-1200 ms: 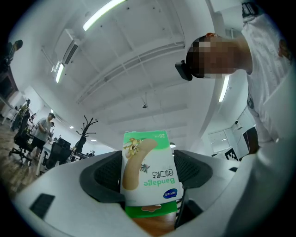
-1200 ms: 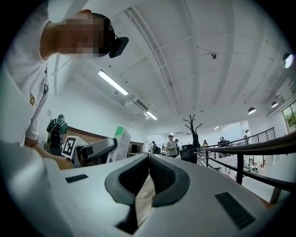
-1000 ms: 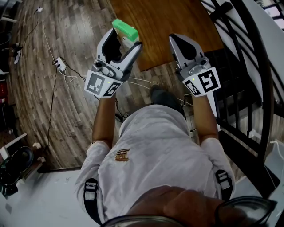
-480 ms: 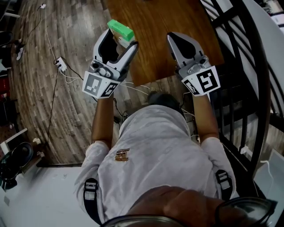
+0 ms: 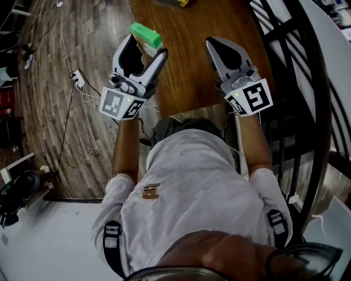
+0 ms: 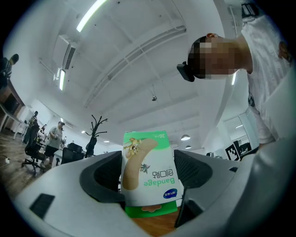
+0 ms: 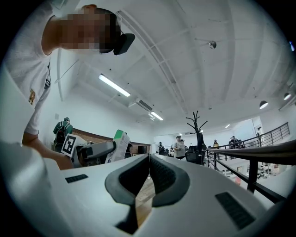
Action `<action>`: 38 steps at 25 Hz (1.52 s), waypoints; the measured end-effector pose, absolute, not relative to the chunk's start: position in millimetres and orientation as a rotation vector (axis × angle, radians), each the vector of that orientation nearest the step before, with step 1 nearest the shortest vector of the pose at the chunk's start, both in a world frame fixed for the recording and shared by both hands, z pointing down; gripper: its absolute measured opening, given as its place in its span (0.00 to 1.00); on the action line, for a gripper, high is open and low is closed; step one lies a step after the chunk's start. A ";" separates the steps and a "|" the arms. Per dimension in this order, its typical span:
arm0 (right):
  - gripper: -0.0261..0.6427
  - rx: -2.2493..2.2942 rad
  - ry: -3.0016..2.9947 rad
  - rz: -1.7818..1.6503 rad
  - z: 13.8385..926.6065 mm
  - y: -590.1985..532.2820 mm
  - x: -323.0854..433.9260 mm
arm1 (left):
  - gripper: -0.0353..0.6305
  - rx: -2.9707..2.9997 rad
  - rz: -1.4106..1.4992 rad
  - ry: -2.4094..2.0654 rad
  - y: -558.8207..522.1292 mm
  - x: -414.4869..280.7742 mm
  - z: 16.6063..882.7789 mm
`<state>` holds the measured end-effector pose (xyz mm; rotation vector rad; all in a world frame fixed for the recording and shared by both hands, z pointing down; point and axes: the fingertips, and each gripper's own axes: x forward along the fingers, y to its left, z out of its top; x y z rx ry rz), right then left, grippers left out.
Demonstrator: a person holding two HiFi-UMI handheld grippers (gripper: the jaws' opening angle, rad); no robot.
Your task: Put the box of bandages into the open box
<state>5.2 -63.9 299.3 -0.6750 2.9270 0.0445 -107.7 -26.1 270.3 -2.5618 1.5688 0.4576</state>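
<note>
Bandage box (image 6: 150, 172) in left claw (image 5: 144, 49)

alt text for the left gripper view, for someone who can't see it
The left gripper is shut on a green-and-white bandage box, its print upside down. Behind are a white ceiling with strip lights, a coat stand and, upper right, the person leaning over.
</note>
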 end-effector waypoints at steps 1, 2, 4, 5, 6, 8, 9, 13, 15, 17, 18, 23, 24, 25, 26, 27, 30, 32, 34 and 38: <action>0.09 -0.671 2.929 0.046 298.2 -65.9 4.7 | 0.61 -2.558 0.459 1.570 -28.4 -108.3 268.3; 0.09 -0.668 2.931 0.048 297.1 -67.7 4.3 | 0.61 -2.554 0.461 1.571 -30.7 -108.6 266.0; 0.09 -0.661 2.934 0.054 294.0 -72.4 3.9 | 0.61 -2.548 0.459 1.569 -36.2 -108.2 260.8; 0.09 -0.659 2.936 0.057 292.3 -76.0 4.1 | 0.61 -2.546 0.456 1.566 -39.9 -107.4 258.0; 0.09 -0.660 2.936 0.059 290.4 -80.6 4.8 | 0.61 -2.544 0.454 1.564 -44.3 -106.2 255.2; 0.09 -0.663 2.935 0.057 286.8 -90.4 7.6 | 0.61 -2.543 0.448 1.559 -53.2 -102.7 250.0; 0.09 -0.665 2.933 0.055 285.3 -94.6 9.0 | 0.61 -2.542 0.446 1.556 -57.0 -101.1 248.0; 0.09 -0.677 2.930 0.055 283.7 -112.1 11.0 | 0.61 -2.545 0.443 1.543 -74.1 -97.8 245.5; 0.09 -0.686 2.928 0.060 282.4 -117.9 10.6 | 0.61 -2.550 0.445 1.531 -80.6 -97.2 245.0; 0.09 -0.698 2.924 0.073 278.3 -118.2 7.8 | 0.61 -2.556 0.447 1.516 -81.8 -98.9 243.1; 0.09 -0.705 2.922 0.081 276.0 -118.2 5.1 | 0.61 -2.560 0.448 1.508 -82.4 -101.0 242.2; 0.09 -0.747 2.924 0.111 271.6 -128.5 -14.6 | 0.61 -2.581 0.461 1.471 -97.8 -120.7 242.8; 0.09 -0.757 2.927 0.116 271.3 -131.0 -20.4 | 0.61 -2.585 0.464 1.465 -101.3 -127.0 242.9; 0.09 -0.766 2.930 0.121 270.1 -132.3 -26.9 | 0.61 -2.589 0.467 1.459 -103.7 -133.9 242.1; 0.09 -0.775 2.933 0.127 268.2 -132.4 -33.5 | 0.61 -2.592 0.471 1.452 -104.6 -141.0 240.4; 0.09 -0.785 2.936 0.133 266.2 -131.9 -39.1 | 0.61 -2.595 0.473 1.445 -104.6 -147.1 238.8; 0.09 -0.819 2.941 0.134 269.5 -140.4 -38.9 | 0.61 -2.616 0.466 1.427 -113.1 -149.2 244.3; 0.09 -0.846 2.943 0.119 281.1 -162.1 -33.8 | 0.61 -2.634 0.462 1.424 -134.1 -146.9 256.6; 0.09 -0.869 2.944 0.104 297.9 -190.6 -40.2 | 0.61 -2.648 0.462 1.421 -162.3 -155.7 273.0; 0.09 -0.899 2.979 0.098 322.4 -233.3 -76.6 | 0.61 -2.680 0.445 1.411 -207.5 -191.7 296.5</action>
